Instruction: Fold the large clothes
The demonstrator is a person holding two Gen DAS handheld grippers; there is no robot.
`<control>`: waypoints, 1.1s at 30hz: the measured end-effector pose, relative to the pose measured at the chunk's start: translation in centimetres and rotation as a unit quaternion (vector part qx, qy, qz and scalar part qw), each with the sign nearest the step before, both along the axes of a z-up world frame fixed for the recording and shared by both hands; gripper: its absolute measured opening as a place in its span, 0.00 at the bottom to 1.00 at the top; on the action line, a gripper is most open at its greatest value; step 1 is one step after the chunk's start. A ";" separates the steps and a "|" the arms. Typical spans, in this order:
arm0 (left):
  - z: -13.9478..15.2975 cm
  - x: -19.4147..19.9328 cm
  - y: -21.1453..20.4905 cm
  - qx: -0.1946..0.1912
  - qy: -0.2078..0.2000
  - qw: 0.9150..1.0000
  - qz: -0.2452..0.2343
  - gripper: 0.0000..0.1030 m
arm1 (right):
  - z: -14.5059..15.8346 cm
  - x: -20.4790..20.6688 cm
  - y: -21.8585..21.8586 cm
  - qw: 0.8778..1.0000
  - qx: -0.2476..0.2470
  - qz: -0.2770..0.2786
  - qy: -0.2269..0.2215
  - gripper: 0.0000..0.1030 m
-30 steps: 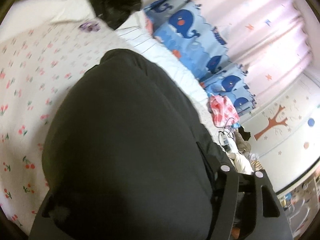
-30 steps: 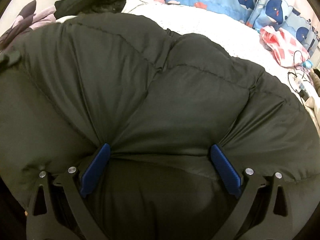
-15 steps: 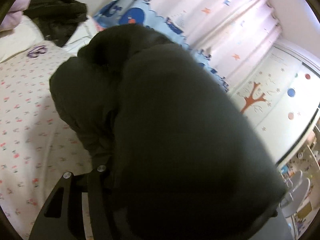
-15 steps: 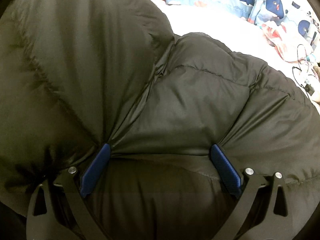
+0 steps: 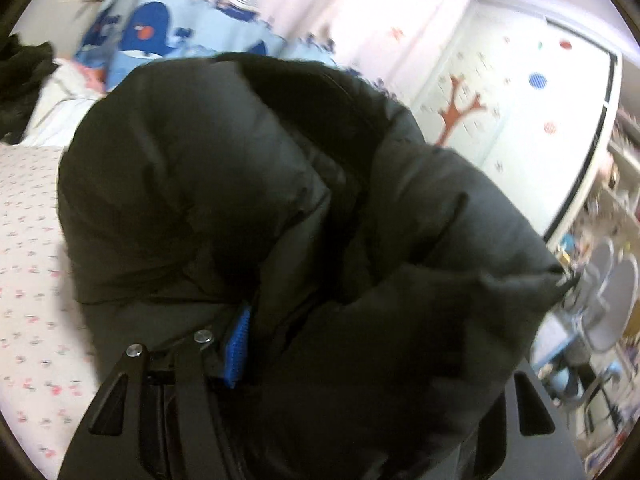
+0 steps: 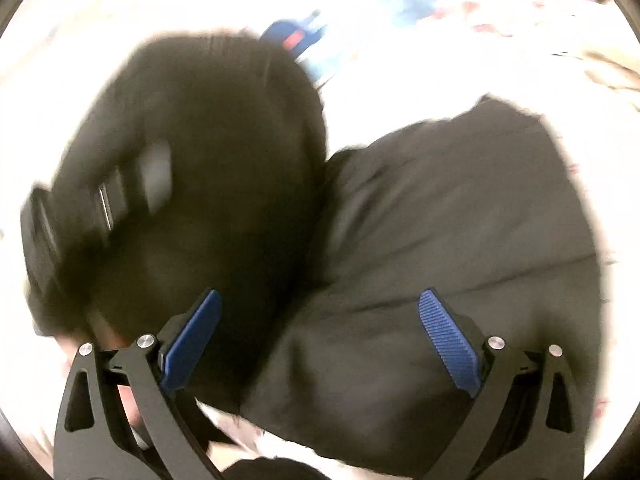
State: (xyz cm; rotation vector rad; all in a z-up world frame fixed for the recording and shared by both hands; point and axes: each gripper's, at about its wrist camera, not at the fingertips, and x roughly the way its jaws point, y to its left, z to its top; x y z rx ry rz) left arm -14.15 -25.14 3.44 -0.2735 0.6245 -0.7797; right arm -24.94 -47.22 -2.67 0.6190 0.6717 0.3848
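A big dark puffer jacket (image 5: 248, 184) fills the left wrist view, bunched and lifted over the floral bedsheet (image 5: 28, 272). My left gripper (image 5: 340, 344) is buried in it; one blue pad (image 5: 237, 347) shows pressed into the fabric, the other is hidden, so it looks shut on the jacket. In the blurred right wrist view the jacket (image 6: 448, 248) lies on the bed, with a folded-over lump on the left. My right gripper (image 6: 324, 340) is open, its blue pads (image 6: 192, 340) wide apart above the jacket.
Whale-print blue cushions (image 5: 144, 36) and a pile of dark clothes (image 5: 20, 80) lie at the head of the bed. A pink curtain (image 5: 360, 12) and a wall with a tree sticker (image 5: 460, 108) stand behind. Chairs (image 5: 612, 300) stand at the right.
My left gripper has swung the jacket up and over, with the view turning toward the wall. My right gripper has let go of the jacket, and its view has moved fast and blurred.
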 end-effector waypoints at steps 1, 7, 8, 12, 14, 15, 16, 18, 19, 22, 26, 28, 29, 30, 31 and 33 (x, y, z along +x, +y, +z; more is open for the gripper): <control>-0.6 -0.1 -1.4 0.008 0.000 1.000 -0.008 0.55 | 1.0 -0.2 -1.8 1.000 -0.005 -0.022 -0.004 0.93; -3.5 -0.7 -7.3 0.057 0.002 0.997 -0.042 0.55 | 13.2 1.8 -3.7 0.987 -0.135 -0.041 -0.081 0.93; -3.7 -0.9 -8.0 0.067 -0.003 0.997 -0.049 0.55 | 14.6 3.2 -2.5 0.981 -0.174 -0.025 -0.077 0.93; -4.1 -0.9 -8.5 0.094 -0.015 0.993 -0.070 0.59 | 15.2 10.0 3.0 0.963 -0.258 0.082 0.002 0.93; -4.0 -1.0 -8.3 0.103 -0.017 0.991 -0.078 0.59 | 14.1 13.1 4.8 0.948 -0.293 0.121 0.036 0.93; -3.9 -0.8 -7.8 0.104 -0.017 0.991 -0.081 0.60 | 13.5 13.5 6.3 0.934 -0.329 0.134 0.047 0.93; -3.8 -0.9 -7.5 0.107 -0.015 0.990 -0.086 0.63 | 12.8 13.7 7.2 0.918 -0.365 0.145 0.056 0.82; -3.3 -0.1 -7.1 0.108 -0.009 0.989 -0.098 0.65 | 11.4 13.5 8.6 0.888 -0.427 0.148 0.081 0.39; -3.2 0.2 -6.9 0.108 -0.003 0.988 -0.107 0.65 | 11.0 12.5 9.0 0.881 -0.443 0.143 0.083 0.25; -2.0 -1.3 -5.2 0.105 0.015 0.985 -0.138 0.68 | 10.5 10.5 9.0 0.867 -0.477 0.128 0.072 0.15; 0.4 -2.1 0.0 0.049 0.032 0.989 -0.137 0.81 | 11.3 7.8 6.2 0.882 -0.463 0.078 0.043 0.12; 1.2 -1.1 3.1 0.010 0.042 0.994 -0.103 0.90 | 10.9 6.4 3.4 0.894 -0.444 0.044 0.045 0.12; 1.3 -0.4 4.0 -0.003 0.048 0.995 -0.082 0.92 | 10.7 6.6 2.2 0.897 -0.438 0.032 0.049 0.12; 1.2 0.2 4.2 -0.012 0.053 0.996 -0.065 0.93 | 9.9 6.0 0.6 0.902 -0.427 0.011 0.057 0.12; 1.0 1.6 4.9 -0.020 0.066 0.997 -0.044 0.93 | 9.0 5.6 -1.2 0.912 -0.406 -0.010 0.067 0.12; -0.3 4.0 5.0 -0.024 0.101 0.994 -0.020 0.93 | 6.6 5.0 -4.0 0.926 -0.364 -0.040 0.090 0.13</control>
